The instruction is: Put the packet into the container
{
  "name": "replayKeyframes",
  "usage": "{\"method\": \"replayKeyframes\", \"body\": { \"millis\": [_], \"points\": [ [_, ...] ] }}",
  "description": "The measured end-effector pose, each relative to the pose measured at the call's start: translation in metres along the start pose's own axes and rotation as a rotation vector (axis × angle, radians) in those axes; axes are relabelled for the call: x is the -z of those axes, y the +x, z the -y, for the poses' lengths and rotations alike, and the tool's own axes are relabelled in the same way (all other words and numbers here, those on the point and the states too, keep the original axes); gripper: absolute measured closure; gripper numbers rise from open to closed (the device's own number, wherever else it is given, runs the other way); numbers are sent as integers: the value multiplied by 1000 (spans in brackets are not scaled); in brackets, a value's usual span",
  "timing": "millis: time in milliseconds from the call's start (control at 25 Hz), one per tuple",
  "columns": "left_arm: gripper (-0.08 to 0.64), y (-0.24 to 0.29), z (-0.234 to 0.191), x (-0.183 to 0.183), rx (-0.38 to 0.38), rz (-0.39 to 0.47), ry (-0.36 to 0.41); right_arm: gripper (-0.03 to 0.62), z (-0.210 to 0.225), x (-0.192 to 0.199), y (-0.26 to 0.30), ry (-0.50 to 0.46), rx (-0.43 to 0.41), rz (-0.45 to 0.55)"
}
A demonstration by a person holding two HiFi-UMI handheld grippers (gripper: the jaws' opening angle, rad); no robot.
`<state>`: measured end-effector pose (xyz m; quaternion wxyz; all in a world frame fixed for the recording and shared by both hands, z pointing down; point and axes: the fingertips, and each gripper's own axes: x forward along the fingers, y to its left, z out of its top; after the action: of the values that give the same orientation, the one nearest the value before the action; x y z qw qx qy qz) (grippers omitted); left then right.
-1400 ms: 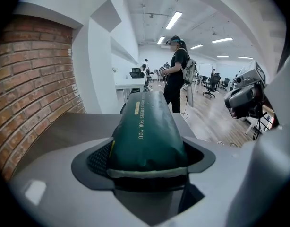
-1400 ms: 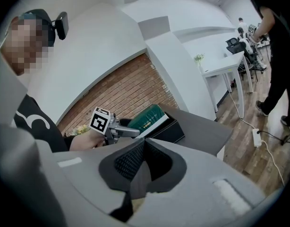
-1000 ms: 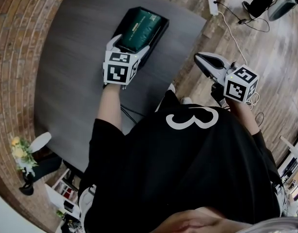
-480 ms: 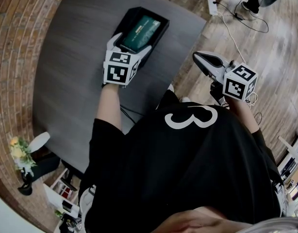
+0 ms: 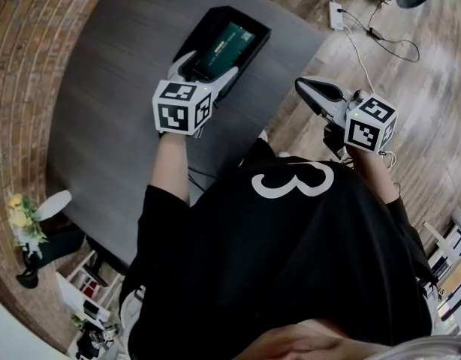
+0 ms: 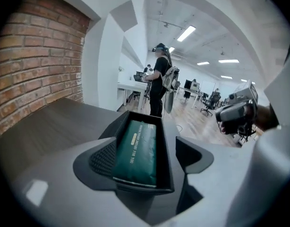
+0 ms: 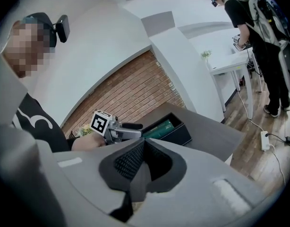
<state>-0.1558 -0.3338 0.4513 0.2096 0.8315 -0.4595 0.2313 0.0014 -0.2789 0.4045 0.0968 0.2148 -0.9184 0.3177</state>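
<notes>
A dark green packet [image 5: 224, 42] lies flat inside the black oblong container [image 5: 254, 49] on the grey table [image 5: 103, 96]. My left gripper [image 5: 208, 66] stands at the container's near end with a jaw on either side of it. Its jaws are closing, and the pads touch neither box nor packet. Along those jaws, the left gripper view looks down the packet [image 6: 135, 150] in the container [image 6: 167, 157], with the left gripper [image 6: 147, 145] wide apart. My right gripper [image 5: 309, 88] hangs off the table's right edge, shut on nothing. Its own view has the right gripper [image 7: 142, 148] shut, with the container [image 7: 175, 134] beyond.
The table's right edge drops to a wooden floor with a power strip [image 5: 335, 13] and cables. A flower pot [image 5: 20, 227] stands low at the left by the brick wall. A person with a backpack [image 7: 258, 32] stands by a white desk [image 7: 230, 60].
The packet has dropped from between the left jaws down into the container. My left gripper has drawn back a little toward me. The right gripper has hardly moved.
</notes>
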Motion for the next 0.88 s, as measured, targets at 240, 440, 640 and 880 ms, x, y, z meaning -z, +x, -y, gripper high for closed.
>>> {"method": "replayKeyframes", "body": {
  "millis": [240, 440, 640, 880],
  "points": [
    [310, -33, 21, -17, 32, 138, -181, 591, -11, -9, -9, 17, -47, 61],
    [385, -62, 50, -27, 70, 259, -285, 591, -24, -14, -11, -10, -92, 82],
    [477, -79, 87, -22, 133, 319, -394, 591, -43, -9, -19, -45, -144, 81],
    [551, -93, 135, -12, 148, 319, -368, 591, -54, 0, -42, -119, -159, 94]
  ]
}}
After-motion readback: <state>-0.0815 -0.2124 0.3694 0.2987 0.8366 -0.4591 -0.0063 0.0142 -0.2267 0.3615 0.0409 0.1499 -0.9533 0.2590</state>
